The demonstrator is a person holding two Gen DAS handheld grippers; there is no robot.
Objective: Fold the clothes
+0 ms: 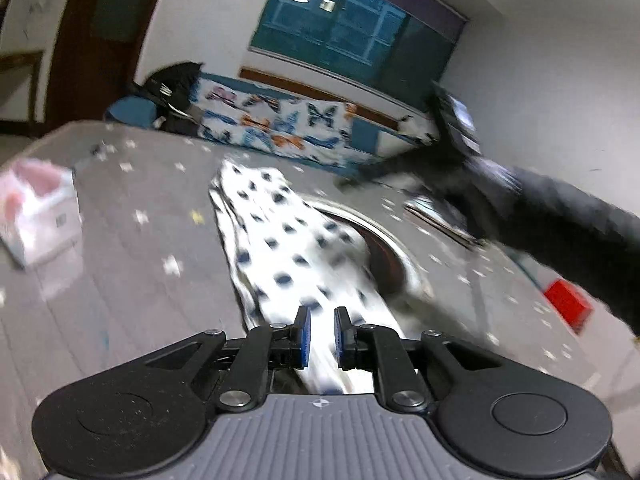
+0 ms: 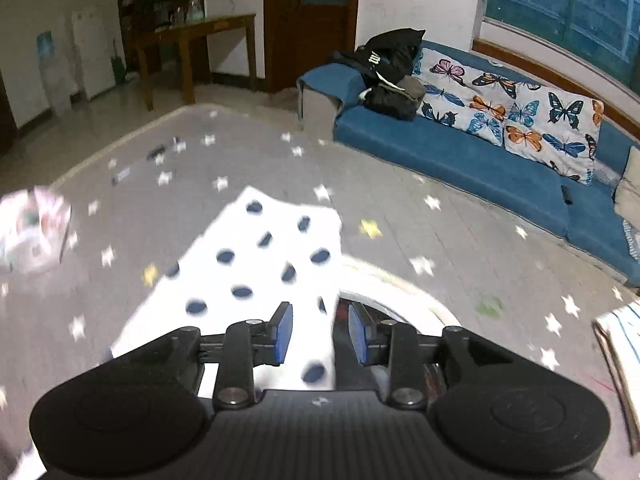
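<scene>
A white cloth with dark blue dots [image 1: 280,236] lies stretched in a long band across the grey star-printed table [image 1: 140,260]. Its near end runs between the blue pads of my left gripper [image 1: 322,336], which is shut on it, the jaws standing a narrow gap apart. In the right wrist view the same cloth [image 2: 256,256] spreads flat below my right gripper [image 2: 320,332], which hovers open over the cloth's right edge with nothing gripped. A dark sleeve [image 1: 560,216] reaches in from the right in the left wrist view, blurred by motion.
A round bowl with a pale rim [image 1: 400,264] [image 2: 408,284] sits under the cloth's right edge. A pink-white box [image 1: 36,216] [image 2: 32,232] stands at the left. A red object [image 1: 568,308] and a flat book [image 1: 440,220] lie to the right. A blue sofa [image 2: 460,160] lies beyond.
</scene>
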